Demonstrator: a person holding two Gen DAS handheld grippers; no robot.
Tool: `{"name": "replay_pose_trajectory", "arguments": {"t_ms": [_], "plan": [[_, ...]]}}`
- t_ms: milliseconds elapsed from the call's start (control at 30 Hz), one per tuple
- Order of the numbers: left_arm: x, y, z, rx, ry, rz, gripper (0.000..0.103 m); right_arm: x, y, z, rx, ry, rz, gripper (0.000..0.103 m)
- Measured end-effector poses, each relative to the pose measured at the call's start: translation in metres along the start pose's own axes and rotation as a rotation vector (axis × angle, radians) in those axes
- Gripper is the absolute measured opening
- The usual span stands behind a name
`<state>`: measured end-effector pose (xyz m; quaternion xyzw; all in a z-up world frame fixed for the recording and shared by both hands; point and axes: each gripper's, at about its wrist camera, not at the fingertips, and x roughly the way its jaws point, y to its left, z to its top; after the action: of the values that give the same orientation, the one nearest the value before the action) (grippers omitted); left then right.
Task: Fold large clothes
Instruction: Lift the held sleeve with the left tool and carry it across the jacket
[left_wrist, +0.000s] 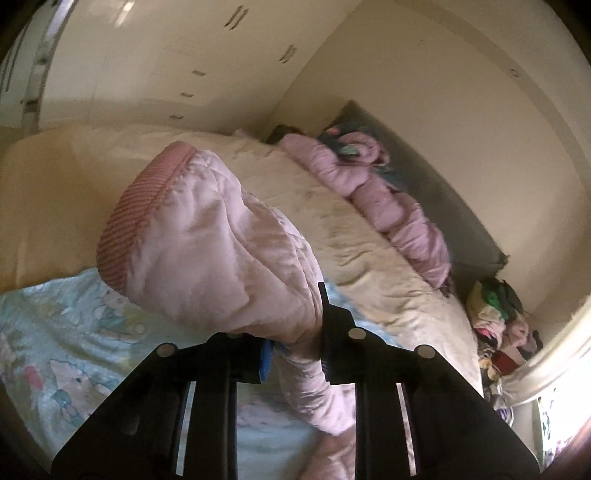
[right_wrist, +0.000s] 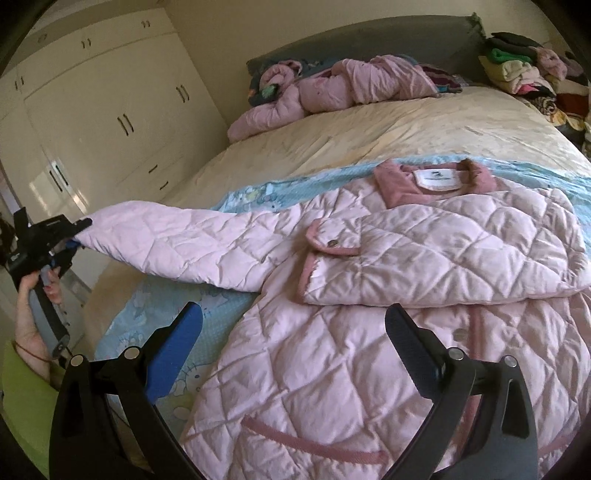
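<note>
A pink quilted jacket (right_wrist: 369, 332) lies front-up on a light blue patterned sheet (right_wrist: 240, 192) spread over the near part of a bed (right_wrist: 369, 136) covered by a cream quilt. The jacket's collar (right_wrist: 436, 181), with a white label inside, points toward the headboard (right_wrist: 369, 37). One sleeve (right_wrist: 424, 251) is folded across the chest, its darker pink cuff with a snap lying near the centre of the garment. The other sleeve (right_wrist: 177, 243) is stretched out sideways and lifted clear of the bed.

The left tongs (right_wrist: 75, 234) are closed on the end of this raised sleeve; a person's hand (right_wrist: 37, 295) holds their handle, a green sleeve at the wrist. In the left wrist view the ribbed cuff (left_wrist: 140, 210) of the gripped sleeve (left_wrist: 229, 251) stands beyond the left tongs (left_wrist: 295, 347), the fabric pinched between the fingers.

The right tongs (right_wrist: 295, 339) hang above the jacket's lower body with the jaws spread wide and nothing between them.

A second pink garment (right_wrist: 332, 92) lies crumpled near the headboard. A pile of mixed clothes (right_wrist: 528, 70) sits at the bed's far corner. Cream wardrobe doors (right_wrist: 110, 110) line the wall.
</note>
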<state>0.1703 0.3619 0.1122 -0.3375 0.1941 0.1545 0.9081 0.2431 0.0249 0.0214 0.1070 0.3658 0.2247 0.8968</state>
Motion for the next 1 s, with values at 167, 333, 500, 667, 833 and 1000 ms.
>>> {"name": "replay_pose_trajectory", "arguments": {"t_ms": [167,333,500,667,833,1000], "plan": [[-0.016,-0.036,-0.011,0.034,-0.022,-0.051,0.012,-0.026,-0.024,-0.001,0.040,-0.038,-0.005,0.099],[-0.022,-0.059,-0.026,0.051,-0.028,-0.083,0.012,-0.043,-0.048,-0.003,0.076,-0.056,-0.006,0.099],[-0.023,-0.089,-0.045,0.106,-0.039,-0.108,0.012,-0.054,-0.071,-0.008,0.114,-0.065,-0.004,0.099],[-0.026,-0.122,-0.063,0.164,-0.028,-0.124,0.012,-0.071,-0.089,-0.010,0.148,-0.086,0.003,0.099],[-0.026,-0.142,-0.079,0.202,-0.025,-0.134,0.012,-0.087,-0.110,-0.014,0.178,-0.109,0.003,0.099],[-0.020,-0.146,-0.090,0.201,-0.010,-0.138,0.012,-0.095,-0.128,-0.019,0.212,-0.115,0.003,0.099]]}}
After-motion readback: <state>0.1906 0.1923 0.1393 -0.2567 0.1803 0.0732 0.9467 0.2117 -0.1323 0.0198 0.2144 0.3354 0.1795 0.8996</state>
